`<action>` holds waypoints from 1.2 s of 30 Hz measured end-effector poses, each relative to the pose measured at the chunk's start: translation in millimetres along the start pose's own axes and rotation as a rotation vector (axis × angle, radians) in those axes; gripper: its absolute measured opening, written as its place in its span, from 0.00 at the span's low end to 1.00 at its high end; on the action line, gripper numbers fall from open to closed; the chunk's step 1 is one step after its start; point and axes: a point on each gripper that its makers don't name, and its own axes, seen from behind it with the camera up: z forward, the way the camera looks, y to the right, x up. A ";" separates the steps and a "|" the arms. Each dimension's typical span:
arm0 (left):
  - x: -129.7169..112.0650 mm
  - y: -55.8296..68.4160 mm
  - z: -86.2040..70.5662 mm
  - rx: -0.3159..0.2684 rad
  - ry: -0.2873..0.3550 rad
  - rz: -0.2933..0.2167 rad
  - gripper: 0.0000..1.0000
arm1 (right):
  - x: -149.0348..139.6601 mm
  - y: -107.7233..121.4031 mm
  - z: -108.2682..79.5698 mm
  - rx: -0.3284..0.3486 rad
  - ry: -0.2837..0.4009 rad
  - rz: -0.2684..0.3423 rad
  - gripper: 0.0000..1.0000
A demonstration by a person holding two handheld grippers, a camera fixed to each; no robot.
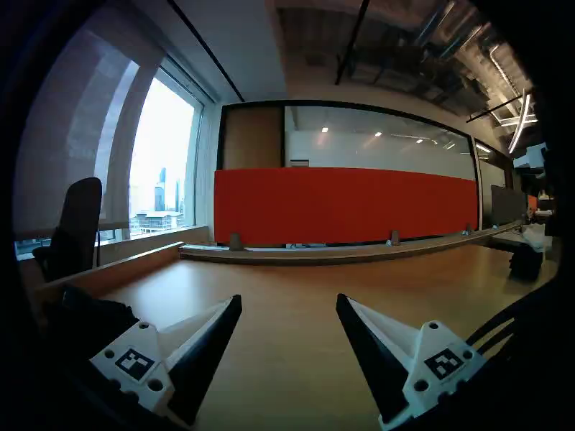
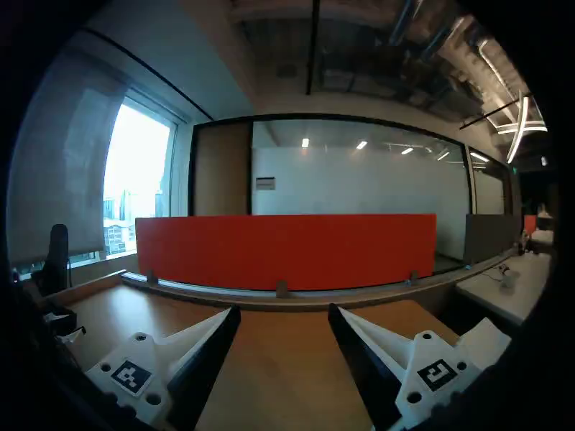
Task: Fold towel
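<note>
Left tongs (image 1: 288, 297) gape wide, nothing betw. the fingers (image 1: 208, 337), low over a wood surface (image 1: 302, 276). Fingers are white w/ black inner faces, each w/ a square black-and-white marker near its base. Right tongs (image 2: 284, 308) are likewise spread wide & hold nothing. They're also above the wood surface & point at the red panel (image 2: 287, 251). Towel: can't tell where it lies.

Red panel stands upright along the far edge of the wood surface in both views, w/ small clips at its foot. Behind it is a glass wall (image 2: 359, 179) w/ ceiling lights showing in it. Window (image 1: 162, 172) at left is bright, bldgs outside. Black chair (image 1: 75, 223) stands by the window, beyond the surface's left edge. Left gripper view: dark object (image 1: 526, 262) at far right on the surface, too blurred to ID. Right gripper view: white surface (image 2: 503, 287) off to the right, apart from the wood one, w/ small items on it.
</note>
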 end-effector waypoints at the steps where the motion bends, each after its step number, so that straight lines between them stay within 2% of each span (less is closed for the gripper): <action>1: -0.2 0.1 0.0 0.000 0.000 0.000 0.98 | -0.1 0.1 -0.1 0.000 0.000 0.000 0.94; 12: -1.7 0.9 0.9 0.000 0.000 0.002 0.98 | 3.6 7.0 -0.6 -0.016 0.018 -0.022 0.94; 21: -3.3 0.8 1.5 0.000 0.000 0.002 0.98 | 0.2 15.0 -6.8 -0.036 0.038 -0.013 0.94; 36: -5.4 0.6 2.3 0.000 0.001 0.002 0.98 | -39.9 33.5 -15.8 -0.059 0.030 -0.007 0.94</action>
